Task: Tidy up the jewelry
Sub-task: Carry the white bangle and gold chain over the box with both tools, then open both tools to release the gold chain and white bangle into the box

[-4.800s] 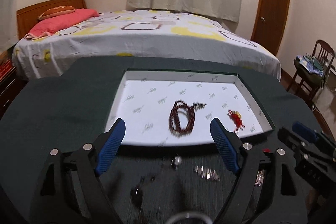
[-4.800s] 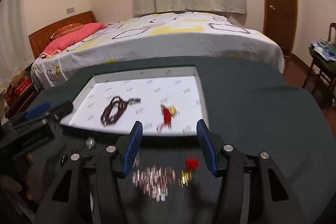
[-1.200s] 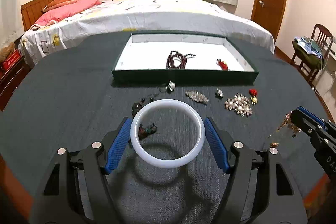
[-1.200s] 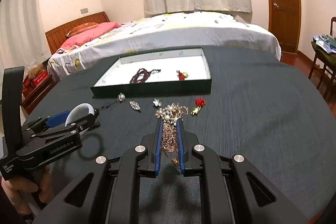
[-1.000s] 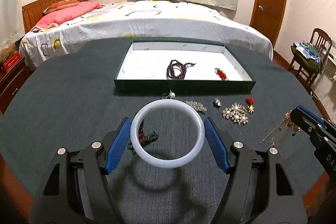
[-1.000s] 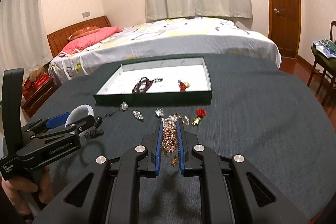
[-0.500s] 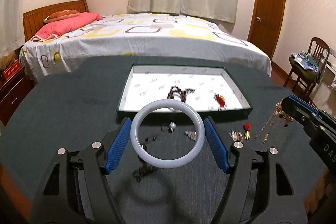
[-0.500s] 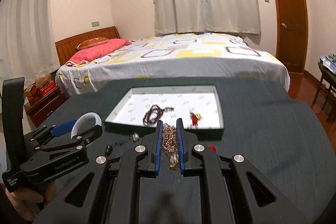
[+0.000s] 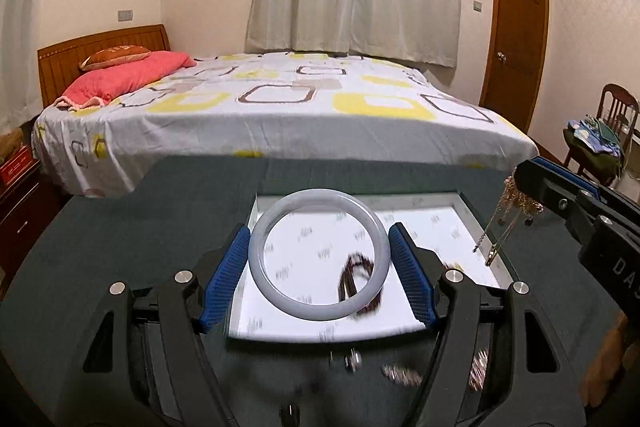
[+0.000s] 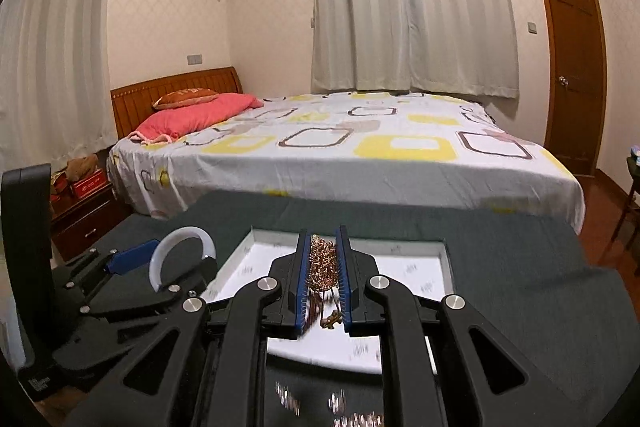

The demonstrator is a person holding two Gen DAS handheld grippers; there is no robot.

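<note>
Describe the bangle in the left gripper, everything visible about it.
The bangle is a smooth, unbroken ring, milky white and slightly translucent, like jade or glass. The left gripper clamps it by its outer edge, one blue pad on each side, holding it in the air over the white-lined tray. The right wrist view shows only its upper arc.

A dark green table (image 9: 120, 235) carries a white-lined tray (image 9: 404, 323) and blurred loose jewelry (image 9: 400, 381).
</note>
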